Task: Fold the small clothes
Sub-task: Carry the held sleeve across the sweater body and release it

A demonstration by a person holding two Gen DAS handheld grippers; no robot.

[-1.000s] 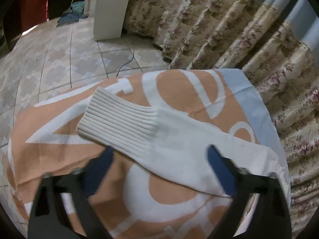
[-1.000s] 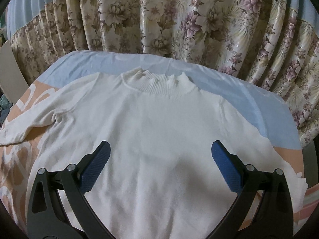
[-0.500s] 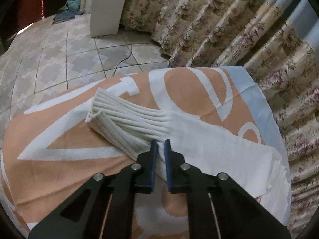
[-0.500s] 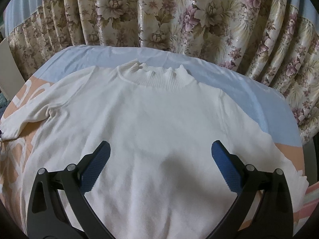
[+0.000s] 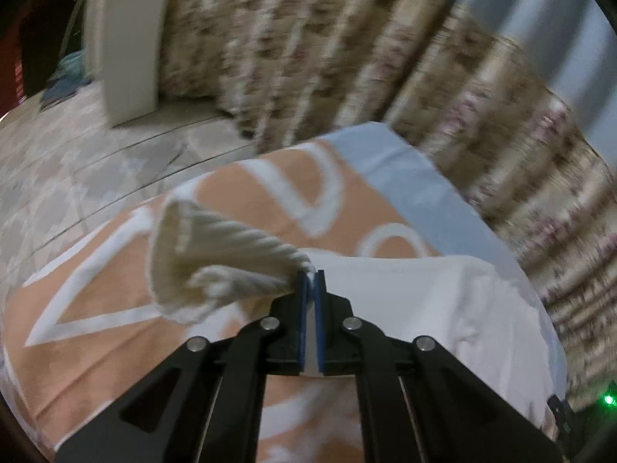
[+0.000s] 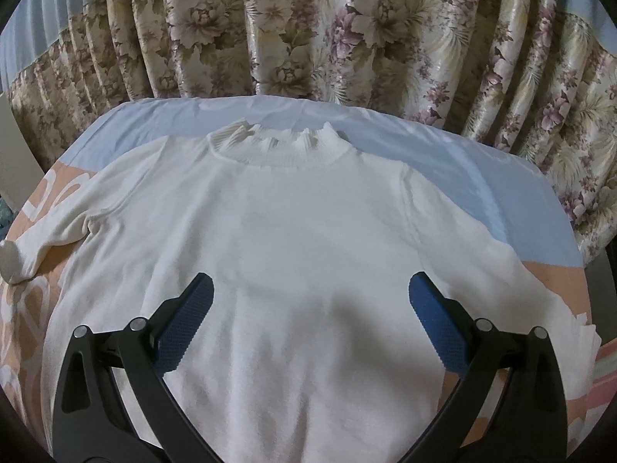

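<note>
A small white knit sweater (image 6: 308,231) lies flat, collar toward the curtains, on a table with an orange, white and blue cloth (image 6: 482,162). My left gripper (image 5: 311,276) is shut on the sweater's left sleeve just behind its ribbed cuff (image 5: 200,258), which is lifted off the cloth and hangs to the left. The sleeve's lifted end also shows at the left edge of the right wrist view (image 6: 15,258). My right gripper (image 6: 310,289) is open and empty, hovering over the sweater's lower chest.
Floral curtains (image 6: 308,31) hang close behind the table's far edge. In the left wrist view a tiled floor (image 5: 58,162) and a white cabinet (image 5: 123,38) lie beyond the table's left end. A green light (image 5: 608,399) glows at the lower right.
My left gripper closed on the sleeve near the cuff, then lifted it off the cloth and carried it right. The right gripper stayed open and barely moved.
</note>
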